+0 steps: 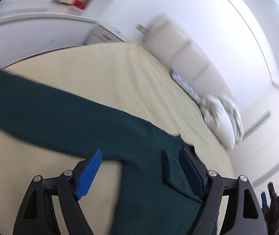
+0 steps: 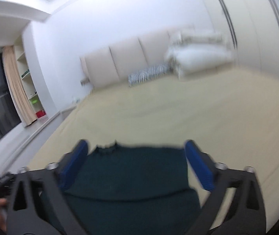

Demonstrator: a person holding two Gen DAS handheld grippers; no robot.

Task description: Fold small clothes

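Note:
A dark green garment (image 1: 76, 117) lies spread on a beige bed sheet (image 1: 120, 74). In the left wrist view one long part stretches to the far left and another runs down between the fingers. My left gripper (image 1: 141, 156) is open above the cloth, its blue pads (image 1: 89, 173) wide apart. In the right wrist view the same garment (image 2: 131, 178) lies under and between the fingers, its far edge just past the tips. My right gripper (image 2: 137, 150) is open and holds nothing. Both views are blurred.
A padded cream headboard (image 2: 127, 62) stands at the far end of the bed. White pillows (image 2: 196, 56) and a zebra-striped cushion (image 2: 149, 73) lie against it. A wardrobe (image 2: 247, 29) is on the right, shelves (image 2: 29, 90) and a curtain on the left.

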